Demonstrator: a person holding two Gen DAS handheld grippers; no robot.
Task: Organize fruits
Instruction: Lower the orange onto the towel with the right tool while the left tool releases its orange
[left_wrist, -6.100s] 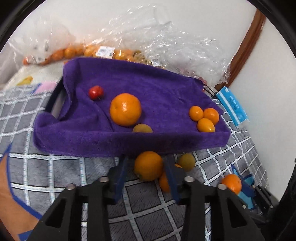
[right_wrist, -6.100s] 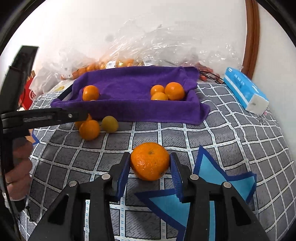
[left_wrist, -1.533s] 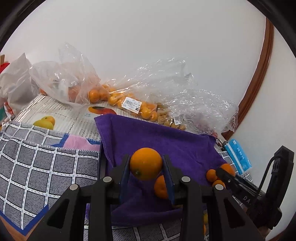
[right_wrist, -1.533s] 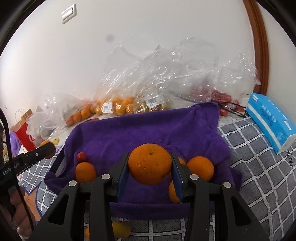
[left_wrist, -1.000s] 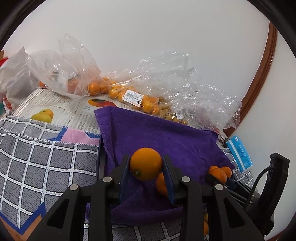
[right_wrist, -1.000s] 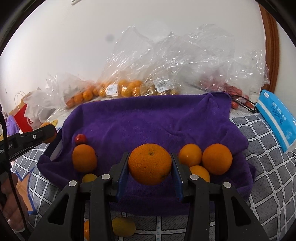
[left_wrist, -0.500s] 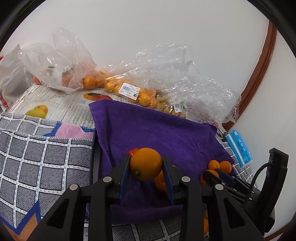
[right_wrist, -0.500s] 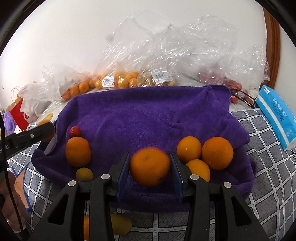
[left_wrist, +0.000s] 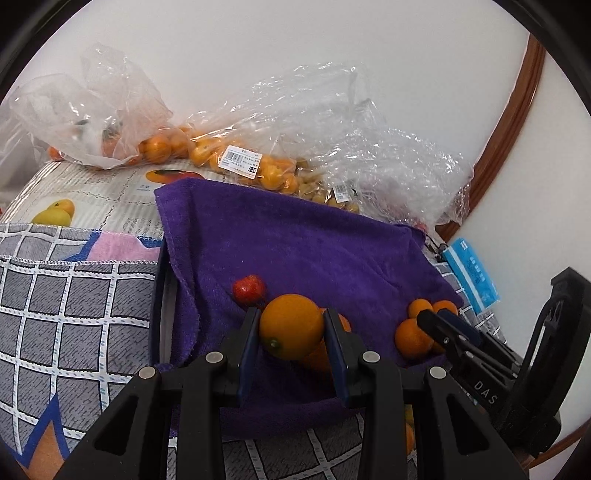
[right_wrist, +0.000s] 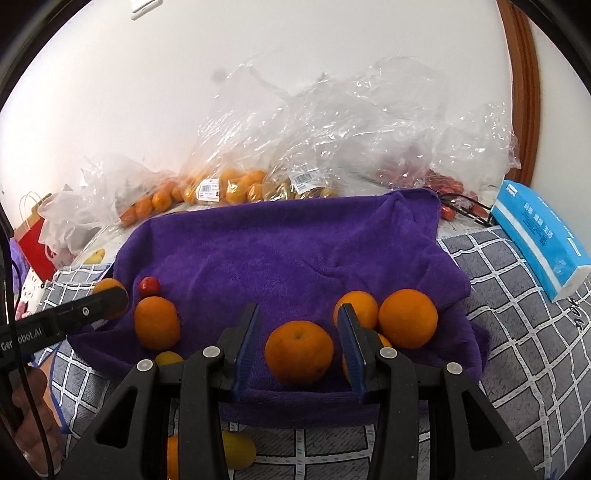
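Note:
My left gripper (left_wrist: 291, 332) is shut on an orange (left_wrist: 291, 325) and holds it over the left part of the purple towel (left_wrist: 295, 240), just in front of a small red fruit (left_wrist: 249, 289). My right gripper (right_wrist: 298, 332) is open, and an orange (right_wrist: 299, 352) sits on the towel (right_wrist: 288, 251) between its fingers. To its right lie more oranges (right_wrist: 408, 318). Another orange (right_wrist: 157, 322) and the red fruit (right_wrist: 149, 285) lie at the towel's left. The left gripper's finger (right_wrist: 74, 317) shows there with its orange (right_wrist: 107, 286).
Clear bags of small oranges (left_wrist: 240, 162) lie behind the towel against the wall. A blue tissue pack (right_wrist: 539, 240) lies at the right. Loose yellow fruit (right_wrist: 236, 448) lies on the grey checked cloth (right_wrist: 517, 350) in front of the towel. A red bag (right_wrist: 35, 243) stands far left.
My right gripper has opened and let its orange down onto the towel. My left gripper has come lower and closer over the towel, still holding its orange.

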